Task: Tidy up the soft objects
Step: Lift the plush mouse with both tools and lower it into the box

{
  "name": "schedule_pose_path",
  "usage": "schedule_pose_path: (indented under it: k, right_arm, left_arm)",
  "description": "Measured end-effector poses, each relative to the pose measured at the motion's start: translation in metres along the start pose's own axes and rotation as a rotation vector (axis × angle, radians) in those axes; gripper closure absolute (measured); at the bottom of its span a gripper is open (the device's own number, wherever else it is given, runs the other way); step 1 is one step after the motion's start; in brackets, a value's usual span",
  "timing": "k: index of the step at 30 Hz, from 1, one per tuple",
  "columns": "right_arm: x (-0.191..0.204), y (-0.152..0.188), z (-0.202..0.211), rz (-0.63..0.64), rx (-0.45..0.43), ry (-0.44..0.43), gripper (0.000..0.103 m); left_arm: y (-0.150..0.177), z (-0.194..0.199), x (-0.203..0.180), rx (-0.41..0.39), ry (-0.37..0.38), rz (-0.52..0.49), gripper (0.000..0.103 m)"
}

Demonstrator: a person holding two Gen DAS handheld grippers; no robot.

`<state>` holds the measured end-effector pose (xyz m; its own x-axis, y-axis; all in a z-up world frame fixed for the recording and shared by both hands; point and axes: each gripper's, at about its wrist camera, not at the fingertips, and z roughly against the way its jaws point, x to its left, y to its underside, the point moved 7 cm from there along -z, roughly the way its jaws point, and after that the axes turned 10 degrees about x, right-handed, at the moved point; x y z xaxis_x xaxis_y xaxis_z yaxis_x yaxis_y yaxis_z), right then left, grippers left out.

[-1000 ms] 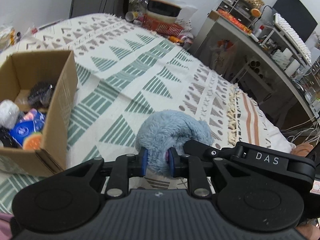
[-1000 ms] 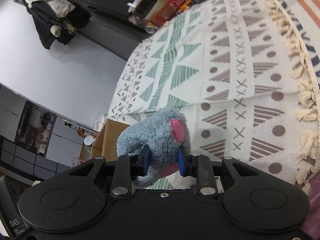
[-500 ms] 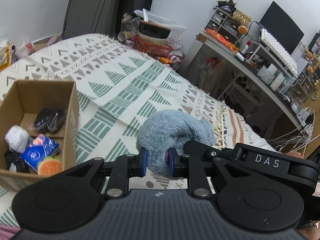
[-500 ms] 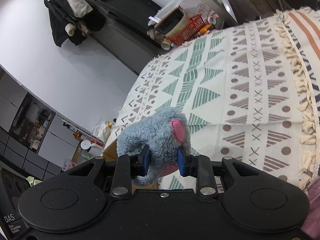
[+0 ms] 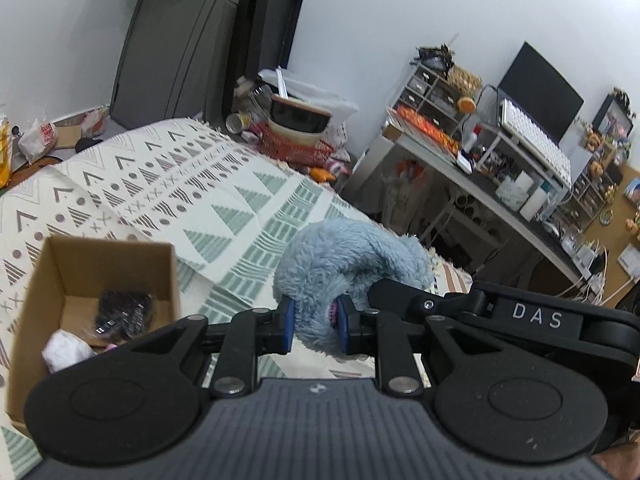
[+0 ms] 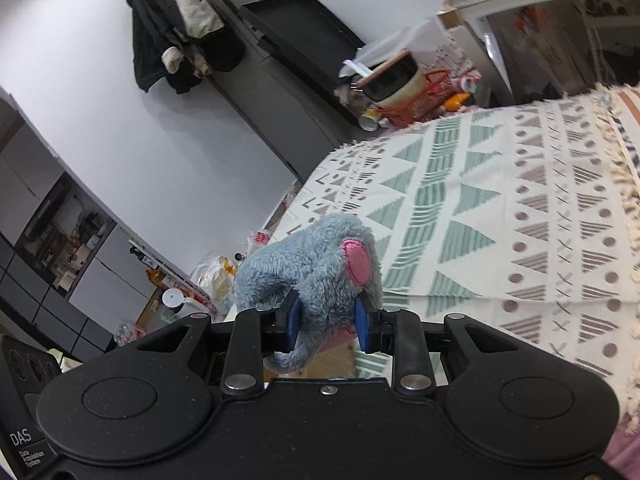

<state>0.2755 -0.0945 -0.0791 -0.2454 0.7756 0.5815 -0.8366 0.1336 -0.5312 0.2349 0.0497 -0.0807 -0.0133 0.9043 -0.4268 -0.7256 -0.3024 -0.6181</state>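
A fluffy blue plush toy [image 5: 344, 260] with a pink patch [image 6: 356, 260] hangs in the air above the patterned bed. Both grippers are shut on it. My left gripper [image 5: 314, 326] pinches one part of it between its blue pads. My right gripper [image 6: 328, 320] pinches another part, and its black body reaches in from the right in the left wrist view. An open cardboard box [image 5: 52, 280] stands on the bed, down and to the left of the toy, with a black item [image 5: 122, 314] and a white item [image 5: 66, 354] inside.
The bed blanket [image 5: 168, 196] with green triangles stretches behind the toy. A red basket with a bowl [image 5: 298, 136] sits past the bed's far edge. A cluttered desk [image 5: 500, 184] with a monitor stands to the right. Bags lie on the floor [image 6: 218, 280] at the left.
Both grippers have risen with the plush toy held between them. The bed and the box now lie lower and farther off, and more of the walls shows.
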Motion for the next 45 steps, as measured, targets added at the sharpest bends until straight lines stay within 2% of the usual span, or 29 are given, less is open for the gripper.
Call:
schedule_pose_path:
  k: [6, 10, 21, 36, 38, 40, 41, 43, 45]
  right_arm:
    - [0.031, 0.003, -0.024, 0.032, 0.024, -0.009, 0.076]
    - [0.05, 0.005, -0.044, 0.065, 0.06, 0.003, 0.076]
    - [0.097, 0.016, -0.092, 0.106, 0.132, -0.028, 0.075]
    - [0.116, 0.027, -0.159, 0.117, 0.232, -0.008, 0.075]
    - [0.117, 0.03, -0.168, 0.127, 0.253, -0.02, 0.071]
    - [0.112, 0.033, -0.175, 0.134, 0.281, 0.024, 0.055]
    - [0.108, 0.032, -0.176, 0.132, 0.281, 0.053, 0.043]
    - [0.102, 0.03, -0.169, 0.129, 0.258, 0.062, 0.04]
    - [0.097, 0.029, -0.161, 0.116, 0.255, 0.057, 0.036]
  left_arm:
    - [-0.005, 0.014, 0.035, -0.041, -0.003, 0.026, 0.083]
    - [-0.006, 0.017, 0.063, -0.041, 0.001, 0.09, 0.083]
    - [-0.015, 0.03, 0.126, -0.077, -0.062, 0.203, 0.083]
    - [-0.011, 0.008, 0.194, -0.062, -0.129, 0.362, 0.082]
    - [-0.008, 0.0, 0.204, -0.072, -0.181, 0.385, 0.08]
    - [0.0, -0.01, 0.216, -0.033, -0.24, 0.434, 0.071]
    - [0.003, -0.013, 0.218, -0.016, -0.229, 0.452, 0.07]
    - [0.005, -0.015, 0.217, -0.01, -0.218, 0.458, 0.068]
    - [0.002, -0.012, 0.212, -0.019, -0.259, 0.409, 0.064]
